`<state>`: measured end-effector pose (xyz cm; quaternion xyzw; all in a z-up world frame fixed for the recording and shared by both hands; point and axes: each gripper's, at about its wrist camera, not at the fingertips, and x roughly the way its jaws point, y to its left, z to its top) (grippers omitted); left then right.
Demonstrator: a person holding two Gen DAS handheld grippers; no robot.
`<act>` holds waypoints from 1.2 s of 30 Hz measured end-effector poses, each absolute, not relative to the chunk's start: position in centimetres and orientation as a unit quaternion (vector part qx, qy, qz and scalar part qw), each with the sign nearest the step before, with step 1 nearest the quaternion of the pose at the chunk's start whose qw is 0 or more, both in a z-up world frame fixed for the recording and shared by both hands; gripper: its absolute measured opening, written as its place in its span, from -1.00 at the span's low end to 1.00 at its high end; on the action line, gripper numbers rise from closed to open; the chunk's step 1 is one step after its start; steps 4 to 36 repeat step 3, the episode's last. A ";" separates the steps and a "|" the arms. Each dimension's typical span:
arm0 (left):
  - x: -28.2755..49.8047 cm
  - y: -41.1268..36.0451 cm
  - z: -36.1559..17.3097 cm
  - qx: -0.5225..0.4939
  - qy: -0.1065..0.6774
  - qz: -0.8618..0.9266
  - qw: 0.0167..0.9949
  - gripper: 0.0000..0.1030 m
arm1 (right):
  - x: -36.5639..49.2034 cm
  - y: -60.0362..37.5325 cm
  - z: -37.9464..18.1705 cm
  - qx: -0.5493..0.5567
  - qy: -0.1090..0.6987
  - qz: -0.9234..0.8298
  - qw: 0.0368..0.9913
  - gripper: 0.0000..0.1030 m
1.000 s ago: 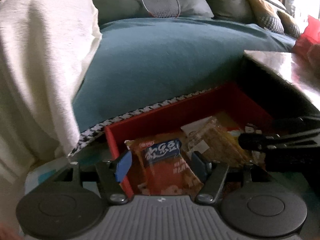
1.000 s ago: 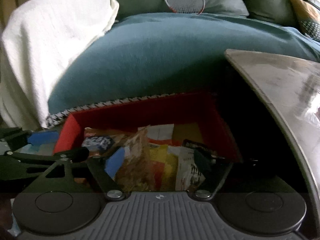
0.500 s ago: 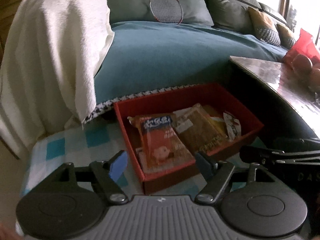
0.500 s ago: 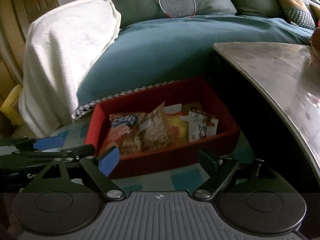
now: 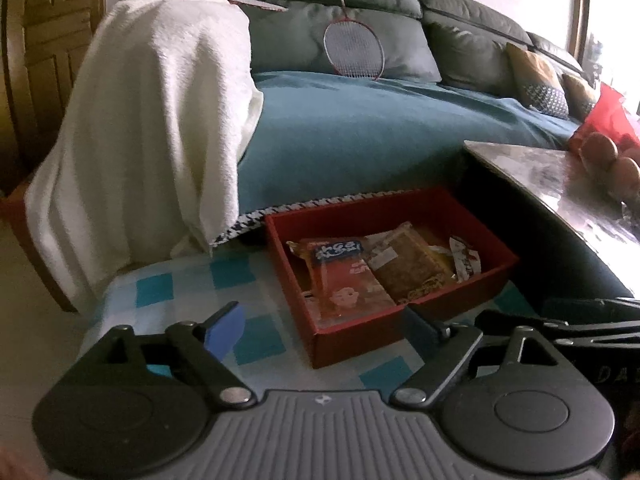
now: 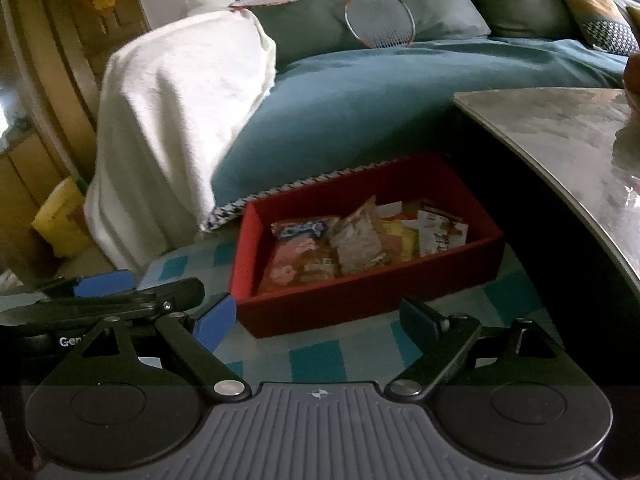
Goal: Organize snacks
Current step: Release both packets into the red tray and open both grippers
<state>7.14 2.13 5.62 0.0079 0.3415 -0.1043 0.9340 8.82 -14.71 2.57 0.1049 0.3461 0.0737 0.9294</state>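
Note:
A red box [image 5: 356,342] stands on a blue-and-white checked cloth [image 5: 180,288] and holds several snack packets: an orange one with a blue label [image 5: 340,268], a brown one [image 5: 412,264] and a white one [image 5: 464,260]. The box also shows in the right wrist view [image 6: 360,304]. My left gripper [image 5: 320,328] is open and empty, just short of the box's near corner. My right gripper [image 6: 320,320] is open and empty, in front of the box's near wall. Each gripper shows at the edge of the other's view.
A sofa with a teal cover [image 5: 380,132] lies behind the box. A white towel [image 5: 152,140] hangs over its left arm. A badminton racket [image 5: 354,52] leans on the cushions. A dark table with a glossy top [image 5: 560,184] stands to the right, with a red bag [image 5: 608,116] on it.
Both grippers have pulled back and up from over the box. The snack packets that lay between the fingers now lie in the box, apart from the grippers.

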 end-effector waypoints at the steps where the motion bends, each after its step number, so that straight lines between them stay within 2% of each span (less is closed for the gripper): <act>1: 6.8 2.2 5.8 0.010 0.338 -0.102 0.936 0.59 | 8.6 -14.6 2.7 0.104 0.344 0.075 0.930 0.80; 36: 6.3 2.3 6.0 0.012 0.334 -0.099 0.938 0.60 | 8.2 -14.3 2.9 0.103 0.341 0.077 0.931 0.80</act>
